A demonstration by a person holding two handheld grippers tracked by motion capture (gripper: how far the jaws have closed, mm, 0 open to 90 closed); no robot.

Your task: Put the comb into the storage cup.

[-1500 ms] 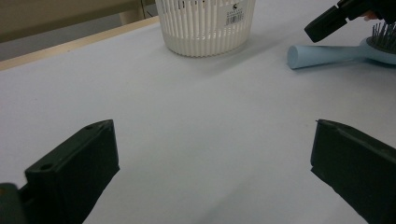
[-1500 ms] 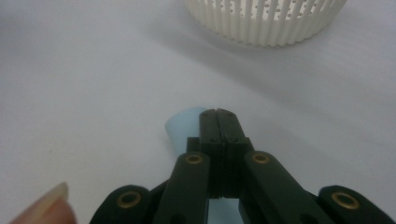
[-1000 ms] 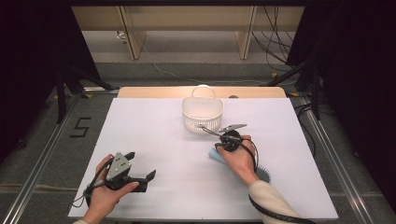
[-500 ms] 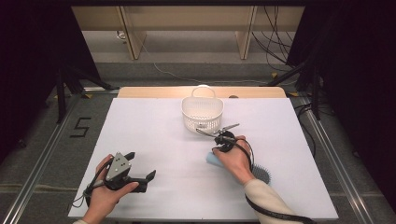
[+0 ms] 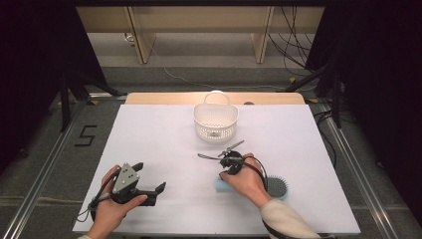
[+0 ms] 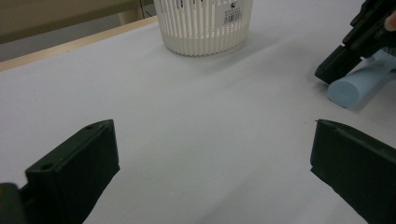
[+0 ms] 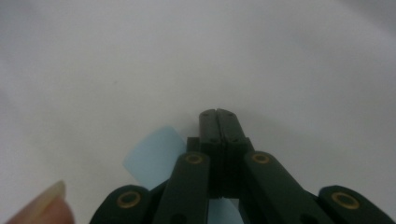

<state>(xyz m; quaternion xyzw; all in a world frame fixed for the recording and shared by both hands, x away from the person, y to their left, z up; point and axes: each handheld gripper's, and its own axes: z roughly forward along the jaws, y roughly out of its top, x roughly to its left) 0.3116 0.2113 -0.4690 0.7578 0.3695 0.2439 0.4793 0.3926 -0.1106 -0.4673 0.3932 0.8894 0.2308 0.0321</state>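
The pale blue foam cylinder (image 5: pixel 221 185) lies flat on the white table (image 5: pixel 159 144), near its front edge, just left of a round dark bristle brush (image 5: pixel 276 188) and well short of the white slotted plastic basket (image 5: pixel 215 122). The right gripper (image 7: pixel 218 116) hangs directly above the cylinder, jaws clenched together on nothing. The left gripper (image 6: pixel 210 154) rests on the table with jaws spread wide, empty. Since a second ago the right hand (image 5: pixel 245 179) has slid leftward and nearer; the left has kept still.
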